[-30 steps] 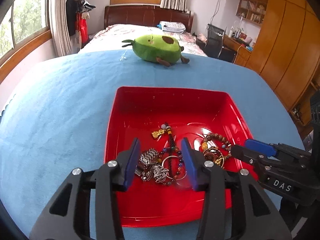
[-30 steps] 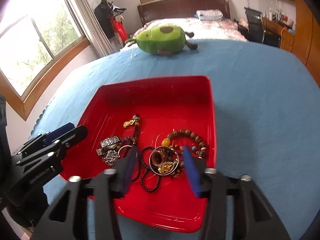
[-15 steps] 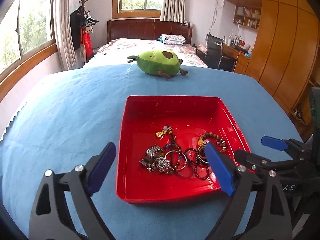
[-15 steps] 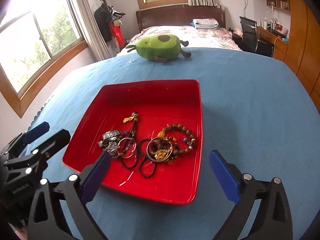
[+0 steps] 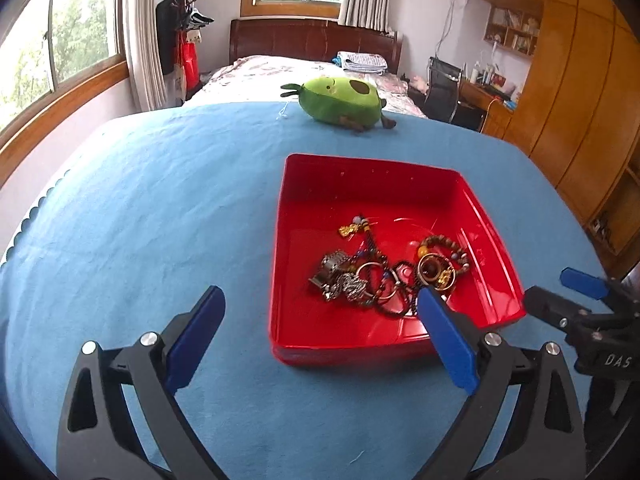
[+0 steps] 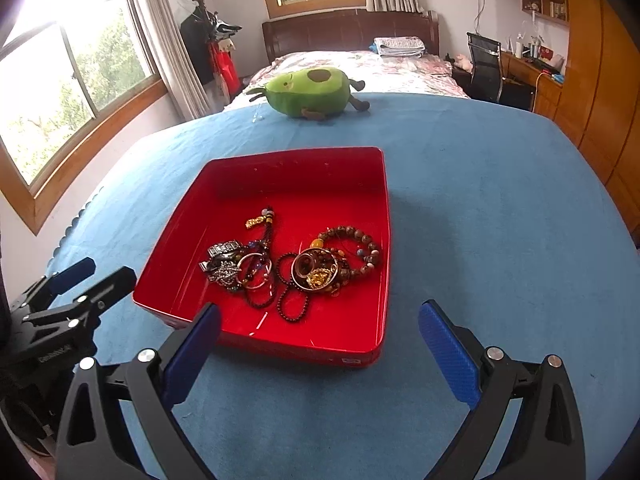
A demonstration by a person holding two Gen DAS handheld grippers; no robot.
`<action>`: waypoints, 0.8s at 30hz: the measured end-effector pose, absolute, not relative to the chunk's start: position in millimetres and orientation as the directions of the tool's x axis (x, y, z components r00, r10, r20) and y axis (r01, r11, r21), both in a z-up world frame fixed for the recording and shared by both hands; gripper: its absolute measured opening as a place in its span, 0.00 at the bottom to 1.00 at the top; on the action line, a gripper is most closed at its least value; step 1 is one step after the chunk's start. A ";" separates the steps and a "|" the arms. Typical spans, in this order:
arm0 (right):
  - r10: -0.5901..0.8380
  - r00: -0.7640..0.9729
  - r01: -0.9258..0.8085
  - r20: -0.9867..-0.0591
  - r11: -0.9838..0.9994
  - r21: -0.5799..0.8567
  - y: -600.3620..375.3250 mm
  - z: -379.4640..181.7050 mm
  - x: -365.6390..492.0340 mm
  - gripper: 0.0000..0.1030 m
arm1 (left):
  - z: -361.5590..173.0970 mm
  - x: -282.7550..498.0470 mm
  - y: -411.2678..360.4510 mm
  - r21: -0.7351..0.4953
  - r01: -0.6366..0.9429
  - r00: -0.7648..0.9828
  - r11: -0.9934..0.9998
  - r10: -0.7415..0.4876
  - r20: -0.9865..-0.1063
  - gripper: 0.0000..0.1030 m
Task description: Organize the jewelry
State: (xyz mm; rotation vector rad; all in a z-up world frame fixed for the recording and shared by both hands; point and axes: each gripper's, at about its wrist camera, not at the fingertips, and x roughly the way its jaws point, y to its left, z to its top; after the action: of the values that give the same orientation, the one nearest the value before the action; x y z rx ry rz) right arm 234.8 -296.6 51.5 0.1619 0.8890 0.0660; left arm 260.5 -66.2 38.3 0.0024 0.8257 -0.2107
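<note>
The left gripper (image 5: 318, 336) had its jaws spread wide with nothing between them, held over the blue tabletop (image 5: 140, 216) just short of the near edge of the red tray (image 5: 280, 264); the right gripper (image 6: 320, 342) was likewise released and empty, its jaws straddling the tray's near right corner from above. Judging by that, both tools hung back clear of the load, which suits either a finished deposit or a pause before the next pick.

The jewelry (image 5: 384, 276) lay in a tangled heap in the near half of the tray, toward its right side, the far half bare. Gathered in one walled dish, the pieces would not slide off the cloth, though beads, rings and chain overlapped, so lifting one alone would probably drag another.

The right wrist view (image 6: 296, 268) looked more steeply into the tray and separated the strands better: dark bead loops nearest, a brown bead bracelet toward the right wall. The left wrist view hid part of the heap behind its own right jaw. A green avocado plush (image 6: 308, 92) sat at the tabletop's far edge
</note>
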 end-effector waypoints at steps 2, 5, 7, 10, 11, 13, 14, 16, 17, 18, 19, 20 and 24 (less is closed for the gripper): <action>0.126 0.627 0.012 -0.769 0.985 0.171 -297.4 50.2 233.4 0.96 | 37.8 260.2 -64.8 -0.071 0.186 0.660 0.980 -0.178 -0.730 0.93; 0.119 0.628 0.014 -0.769 0.986 0.165 -298.2 48.7 231.8 0.96 | 37.2 258.8 -62.6 -0.060 0.187 0.662 0.981 -0.171 -0.730 0.93; 0.117 0.629 0.014 -0.768 0.987 0.162 -297.7 48.4 229.9 0.96 | 36.1 259.0 -61.3 -0.052 0.185 0.662 0.981 -0.164 -0.732 0.93; 0.117 0.626 0.009 -0.771 0.988 0.157 -295.5 46.4 229.9 0.96 | 35.3 259.8 -60.6 -0.054 0.186 0.657 0.981 -0.165 -0.735 0.93; 0.118 0.626 0.007 -0.771 0.988 0.156 -295.4 46.2 230.0 0.96 | 35.0 259.1 -61.1 -0.051 0.186 0.658 0.981 -0.163 -0.735 0.93; 0.116 0.626 0.005 -0.771 0.988 0.153 -295.4 46.0 230.3 0.96 | 35.0 258.5 -61.2 -0.052 0.189 0.657 0.981 -0.166 -0.735 0.93; 0.118 0.626 0.003 -0.771 0.988 0.154 -295.4 45.9 230.2 0.96 | 35.0 258.2 -61.1 -0.051 0.189 0.658 0.981 -0.165 -0.734 0.93; 0.119 0.625 0.004 -0.771 0.988 0.156 -296.7 45.6 229.9 0.96 | 35.0 258.5 -61.7 -0.048 0.189 0.660 0.981 -0.163 -0.733 0.93; 0.119 0.625 0.005 -0.772 0.988 0.156 -296.6 45.3 230.0 0.96 | 34.9 258.8 -61.6 -0.049 0.189 0.660 0.981 -0.164 -0.733 0.93; 0.119 0.625 0.005 -0.772 0.988 0.156 -296.7 45.2 230.2 0.96 | 34.6 259.6 -61.9 -0.049 0.188 0.660 0.981 -0.163 -0.734 0.93; 0.118 0.625 0.005 -0.772 0.988 0.155 -296.5 45.0 230.2 0.96 | 35.0 259.2 -62.3 -0.048 0.188 0.660 0.981 -0.163 -0.733 0.93; 0.118 0.624 0.004 -0.772 0.988 0.155 -296.5 44.8 230.3 0.96 | 35.0 259.0 -62.3 -0.047 0.189 0.661 0.981 -0.162 -0.733 0.93; 0.120 0.622 0.000 -0.774 0.988 0.153 -296.2 43.8 230.9 0.96 | 34.5 259.2 -62.3 -0.049 0.188 0.658 0.981 -0.163 -0.736 0.93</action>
State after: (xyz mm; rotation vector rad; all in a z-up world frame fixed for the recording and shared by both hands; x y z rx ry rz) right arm 230.9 -296.2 43.8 0.1431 0.8983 0.0691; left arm 259.2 -62.3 34.5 0.0322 0.8299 -0.1986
